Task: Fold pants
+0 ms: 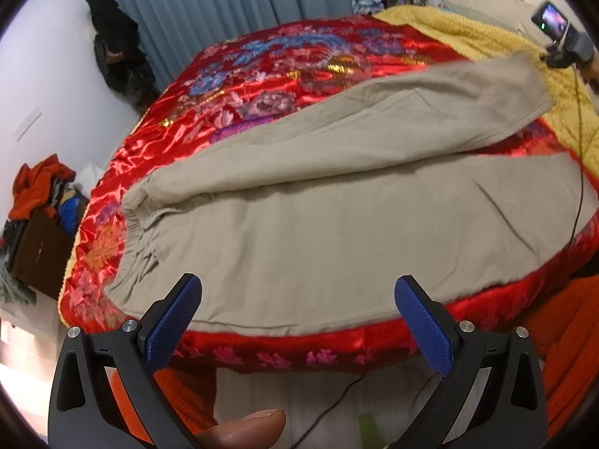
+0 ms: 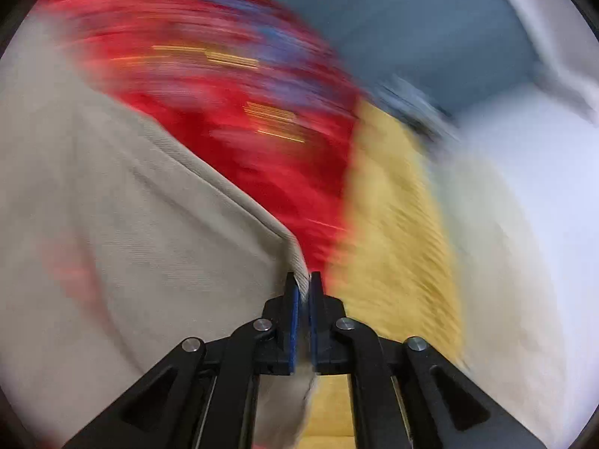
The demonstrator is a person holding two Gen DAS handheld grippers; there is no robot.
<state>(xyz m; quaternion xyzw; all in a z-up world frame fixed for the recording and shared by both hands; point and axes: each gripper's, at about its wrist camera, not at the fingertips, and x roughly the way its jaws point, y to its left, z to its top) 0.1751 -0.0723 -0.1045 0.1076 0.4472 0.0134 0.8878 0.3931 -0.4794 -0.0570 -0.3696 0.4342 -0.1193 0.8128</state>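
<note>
The beige pants (image 1: 318, 217) are spread across a bed covered by a red floral satin quilt (image 1: 269, 63), with the elastic waistband at the left of the left wrist view and the near leg lying flat along the bed's front edge. The far leg is seen lifted at its end, rising toward the upper right. A yellow blanket (image 1: 468, 33) is laid over the far right part of the bed.

The left tongs (image 1: 297, 312) are held wide apart above the near edge of the pants, and nothing is caught between the blue pads. A fingertip (image 1: 243, 430) is seen at the bottom edge below them.

The right tongs (image 2: 304, 312) are closed on a corner of the pants fabric, which is pinched between the pads; the rest of that view is badly smeared by motion, so the pinched part is probably the leg hem. The right device itself is glimpsed at the upper right of the left view, trailing a black cable (image 1: 579, 172) down over the pants.

Around the bed are found grey-blue curtains (image 1: 224, 7), dark clothing hung on the wall (image 1: 116, 48), and a heap of orange clothes (image 1: 37, 187) on a brown cabinet (image 1: 37, 250).
</note>
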